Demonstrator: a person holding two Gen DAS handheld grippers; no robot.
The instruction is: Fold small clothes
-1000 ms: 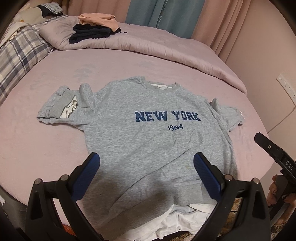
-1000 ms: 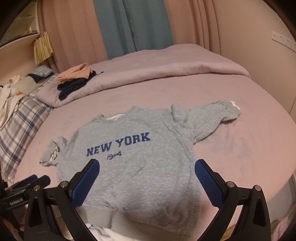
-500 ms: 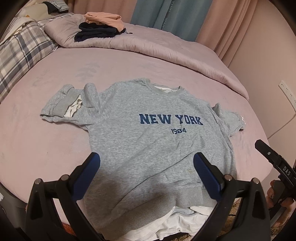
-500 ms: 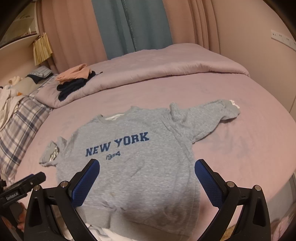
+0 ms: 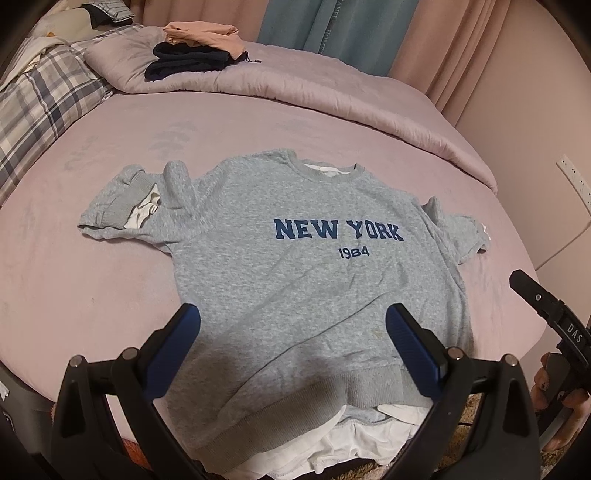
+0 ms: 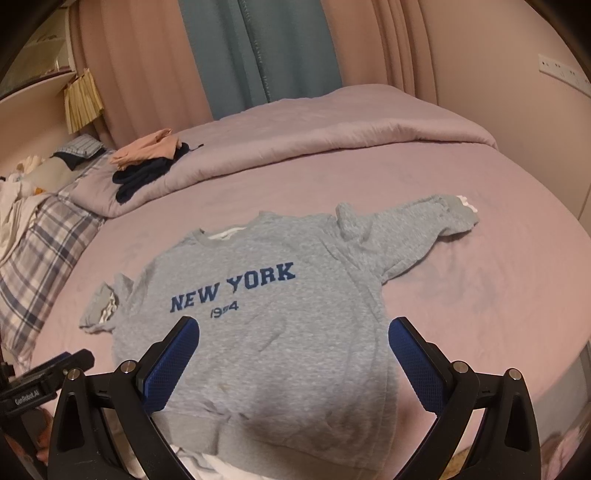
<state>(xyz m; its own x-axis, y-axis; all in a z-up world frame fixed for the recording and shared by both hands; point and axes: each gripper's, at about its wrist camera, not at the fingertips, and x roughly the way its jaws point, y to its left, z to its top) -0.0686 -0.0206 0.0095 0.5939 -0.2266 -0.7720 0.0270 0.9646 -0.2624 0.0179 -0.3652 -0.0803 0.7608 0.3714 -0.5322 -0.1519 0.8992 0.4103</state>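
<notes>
A grey knitted sweatshirt with "NEW YORK 1984" in blue letters [image 5: 295,258] lies face up and nearly flat in the middle of a mauve bed sheet [image 5: 92,295]. Its neck points to twelve o'clock and its ribbed hem [image 5: 306,398] hangs just over the bed's near edge at six o'clock.

The left gripper [image 5: 291,332] hovers above the lower body of the sweatshirt, blue-padded fingers [image 5: 177,343] wide apart and holding nothing. The right gripper [image 6: 293,343] also hovers with fingers spread, empty, over the hem region.

The cloth looks soft, limp and fairly thick. It is probably light, not slippery and not fragile, but it will sag and bunch if pinched at a single point. The firmer ribbed hem corners, the shoulders and the cuffs seem the best places to grip.

There is one sweatshirt to fold, and it has two sleeves. In the left wrist view, one sleeve [image 5: 122,199] is crumpled at ten o'clock with white lining showing, and the other [image 5: 454,232] is bunched at three o'clock.

White fabric [image 5: 351,439] peeks from under the hem; how many pieces cannot be told.

On the rolled mauve duvet [image 5: 332,96] at twelve o'clock rest two folded garments, a peach one [image 5: 203,33] atop a navy one [image 5: 184,64]. One plaid pillow [image 5: 40,99] sits at ten o'clock.
</notes>
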